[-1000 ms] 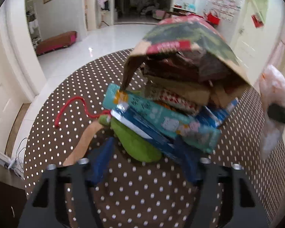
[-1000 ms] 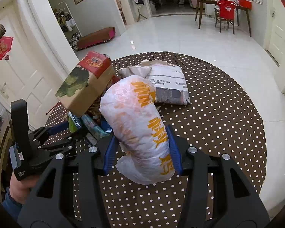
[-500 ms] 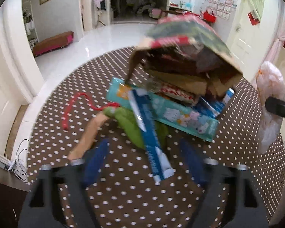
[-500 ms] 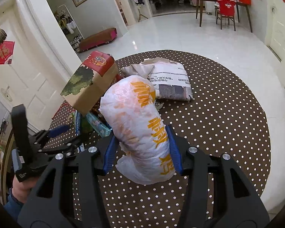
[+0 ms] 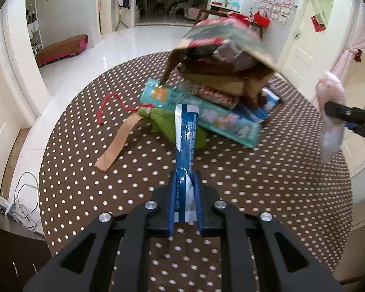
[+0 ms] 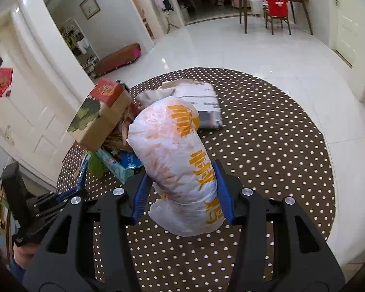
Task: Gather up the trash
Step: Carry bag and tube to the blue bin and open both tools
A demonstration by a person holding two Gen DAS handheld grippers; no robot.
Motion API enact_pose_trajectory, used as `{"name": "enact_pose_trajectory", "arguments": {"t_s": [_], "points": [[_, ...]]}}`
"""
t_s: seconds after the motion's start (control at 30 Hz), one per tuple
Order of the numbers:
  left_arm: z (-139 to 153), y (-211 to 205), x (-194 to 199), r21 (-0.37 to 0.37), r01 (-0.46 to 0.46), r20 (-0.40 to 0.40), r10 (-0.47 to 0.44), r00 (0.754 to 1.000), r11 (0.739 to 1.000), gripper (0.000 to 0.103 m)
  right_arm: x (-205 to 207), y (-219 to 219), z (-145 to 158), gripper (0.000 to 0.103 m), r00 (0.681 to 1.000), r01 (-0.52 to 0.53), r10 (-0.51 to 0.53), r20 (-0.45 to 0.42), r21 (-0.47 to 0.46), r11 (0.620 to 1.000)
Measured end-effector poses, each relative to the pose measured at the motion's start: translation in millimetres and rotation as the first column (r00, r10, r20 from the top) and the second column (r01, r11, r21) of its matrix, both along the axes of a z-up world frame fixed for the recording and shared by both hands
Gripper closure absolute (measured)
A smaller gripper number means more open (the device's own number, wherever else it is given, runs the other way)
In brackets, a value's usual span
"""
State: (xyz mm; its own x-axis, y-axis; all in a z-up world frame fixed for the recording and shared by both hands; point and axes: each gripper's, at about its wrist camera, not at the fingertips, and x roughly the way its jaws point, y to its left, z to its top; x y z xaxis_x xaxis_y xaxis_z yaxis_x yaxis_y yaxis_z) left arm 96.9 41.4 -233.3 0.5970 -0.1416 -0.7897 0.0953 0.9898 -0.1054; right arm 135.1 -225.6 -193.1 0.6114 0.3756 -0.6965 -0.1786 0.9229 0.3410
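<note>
My left gripper (image 5: pixel 185 182) is shut on a long blue wrapper (image 5: pixel 186 133) and holds it up from the trash pile. The pile holds a teal packet (image 5: pixel 206 116), a green wrapper (image 5: pixel 165 121) and a tipped cardboard box (image 5: pixel 221 46) on the brown dotted table (image 5: pixel 255 170). My right gripper (image 6: pixel 180 189) is shut on a stuffed white plastic bag with orange print (image 6: pixel 175 160), held above the table. The bag also shows at the right edge of the left wrist view (image 5: pixel 331 112). The left gripper shows at the lower left of the right wrist view (image 6: pixel 60 197).
A tan strip (image 5: pixel 116 143) and a red string (image 5: pixel 109 104) lie left of the pile. A grey-white parcel bag (image 6: pixel 202 104) lies at the table's far side. Beyond the table's round edge are white floor tiles, a brown bench (image 5: pixel 60 48) and doors.
My left gripper has closed on the blue wrapper and drawn back from the pile with it. The right gripper holds the white bag as before.
</note>
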Motion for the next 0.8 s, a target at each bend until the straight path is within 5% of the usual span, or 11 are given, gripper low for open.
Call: {"name": "enact_pose_trajectory", "arguments": {"t_s": [0.43, 0.63, 0.8], "points": [[17.7, -89.2, -39.1, -0.070, 0.191, 0.029, -0.190, 0.981, 0.979, 0.090, -29.7, -108.4, -1.6, 0.054, 0.979, 0.203, -0.204, 0.001, 0.093, 0.975], [40.2, -152.6, -11.4, -0.076, 0.331, 0.102, -0.323, 0.941, 0.941, 0.090, -46.6, -191.9, -27.1, 0.054, 0.921, 0.390, -0.385, -0.060, 0.126, 0.912], [47.7, -211.0, -2.0, -0.073, 0.434, 0.126, -0.423, 0.897, 0.898, 0.090, -44.1, -260.4, -69.6, 0.054, 0.843, 0.531, -0.512, -0.162, 0.112, 0.840]]}}
